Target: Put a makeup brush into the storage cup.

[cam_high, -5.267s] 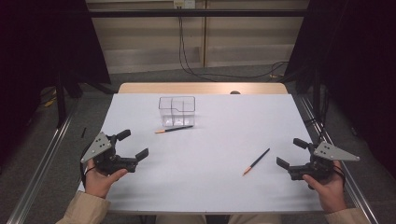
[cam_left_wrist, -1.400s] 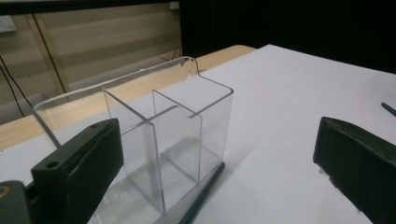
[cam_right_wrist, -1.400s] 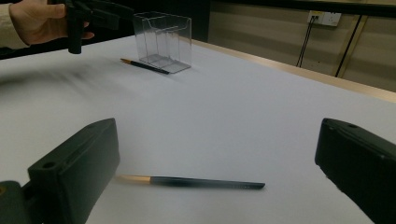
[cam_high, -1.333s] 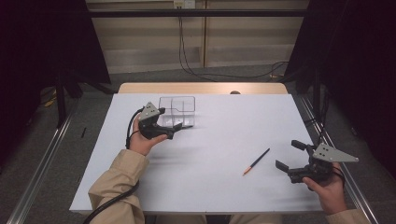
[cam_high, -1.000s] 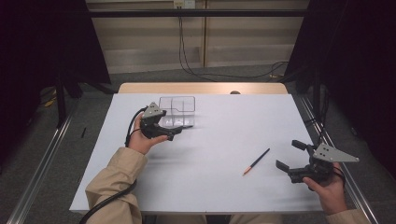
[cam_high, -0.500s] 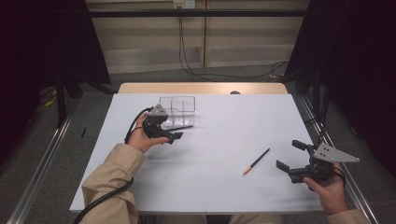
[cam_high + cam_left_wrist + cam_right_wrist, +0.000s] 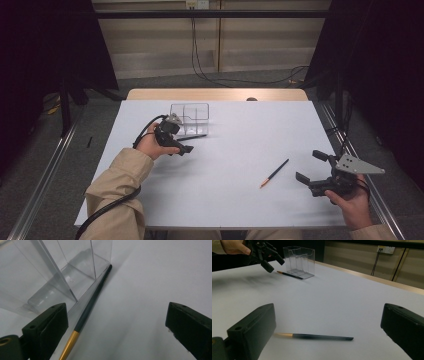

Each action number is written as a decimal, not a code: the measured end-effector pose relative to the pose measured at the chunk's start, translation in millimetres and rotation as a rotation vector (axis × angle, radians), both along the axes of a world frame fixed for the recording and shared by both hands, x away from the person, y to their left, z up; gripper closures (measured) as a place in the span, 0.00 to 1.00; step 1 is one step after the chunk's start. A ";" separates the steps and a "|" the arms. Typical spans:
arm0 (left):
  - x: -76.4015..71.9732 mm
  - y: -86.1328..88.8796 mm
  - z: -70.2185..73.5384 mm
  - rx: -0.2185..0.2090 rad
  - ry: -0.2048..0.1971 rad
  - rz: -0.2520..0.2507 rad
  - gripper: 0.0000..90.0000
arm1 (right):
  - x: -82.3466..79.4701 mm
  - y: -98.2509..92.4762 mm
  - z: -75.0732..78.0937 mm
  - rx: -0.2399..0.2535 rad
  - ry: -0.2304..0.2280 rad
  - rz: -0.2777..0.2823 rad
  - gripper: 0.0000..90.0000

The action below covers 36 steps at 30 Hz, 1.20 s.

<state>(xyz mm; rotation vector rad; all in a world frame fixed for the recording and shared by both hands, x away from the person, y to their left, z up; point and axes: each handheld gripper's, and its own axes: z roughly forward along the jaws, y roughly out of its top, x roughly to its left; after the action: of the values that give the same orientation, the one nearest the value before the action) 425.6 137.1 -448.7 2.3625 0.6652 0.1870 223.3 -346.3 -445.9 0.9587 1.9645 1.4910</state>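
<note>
A white table (image 7: 220,200) with a wooden far edge carries everything here, the floor and dark curtains lying beyond it. Toward its far left stands a clear plastic organizer box (image 7: 189,117) with upright dividers, seen close in the left gripper view (image 7: 57,277) and farther off in the right gripper view (image 7: 299,261). The left gripper (image 7: 175,139), held by a hand in a tan sleeve, hovers just in front of the box with its jaws spread wide and nothing between them; the right gripper view shows it tipped down over the table (image 7: 268,257). The right gripper (image 7: 327,175) rests near the table's right edge, its grey three-cornered plate on top and its jaws likewise spread wide and empty. A dark pencil with a gold end (image 7: 92,300) lies flat along the front foot of the box, its dark tip at the box's corner; the left gripper view shows it beside the left jaw, not gripped, and it shows in the high view (image 7: 192,136) too. A second dark pencil with an orange end (image 7: 274,173) lies on bare table left of the right gripper, well apart from the box, and appears between that gripper's open jaws but beyond them (image 7: 317,336).
</note>
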 end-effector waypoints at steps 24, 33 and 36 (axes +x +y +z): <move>17.9 3.7 -13.0 0.113 0.048 -0.003 0.24 | -0.3 0.8 -0.5 -0.004 0.004 0.013 0.00; 23.2 1.6 -12.8 0.143 0.089 0.007 0.34 | -0.9 0.3 -0.2 0.001 0.001 0.014 0.00; 24.2 -0.6 -13.2 0.148 0.096 0.000 0.35 | -0.8 0.2 -0.2 0.002 0.001 0.016 0.00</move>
<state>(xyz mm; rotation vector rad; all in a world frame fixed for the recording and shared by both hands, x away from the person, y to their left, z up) 449.7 136.5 -461.9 2.5262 0.7187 0.1275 222.5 -346.2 -446.1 0.9465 1.9763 1.5019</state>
